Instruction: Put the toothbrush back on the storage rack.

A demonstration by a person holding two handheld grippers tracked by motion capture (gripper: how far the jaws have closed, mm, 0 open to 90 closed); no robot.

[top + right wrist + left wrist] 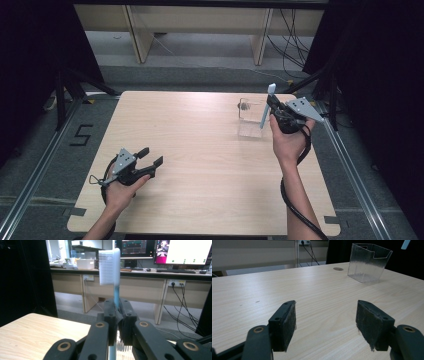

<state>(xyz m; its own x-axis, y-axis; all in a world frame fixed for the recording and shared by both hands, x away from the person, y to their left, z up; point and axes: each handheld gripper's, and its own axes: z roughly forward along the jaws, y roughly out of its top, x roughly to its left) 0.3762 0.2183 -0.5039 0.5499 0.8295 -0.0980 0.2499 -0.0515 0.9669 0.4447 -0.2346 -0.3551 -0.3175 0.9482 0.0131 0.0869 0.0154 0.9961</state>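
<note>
Right gripper [272, 106] is clamped on the handle of a pale blue plastic toothbrush with white bristles [110, 266]. In the right gripper view the two black jaws meet tightly on the handle just below the head, and the brush stands upright, bristle end up, with the rest of the handle running down below the jaws.

From the high view the toothbrush [267, 107] is held at the far right part of the light wooden table [200, 165], with its lower end at or inside the clear ribbed plastic cup with a notched rim [251, 119]. Whether the tip rests on the cup's bottom or hangs above it I cannot tell; the transparent wall blurs it.

Left gripper [150, 156] is idle at the near left, resting low over the table, well apart from the cup. Its pads [287, 325] stand wide apart with nothing between them; the cup [368, 262] stands upright across the table in its view.

Judgement: the work looks like standing the brush in the cup. Pick-up and carry appear done. What is left is lowering the brush fully, letting go, and drawing the hand away without tipping the light cup.
</note>
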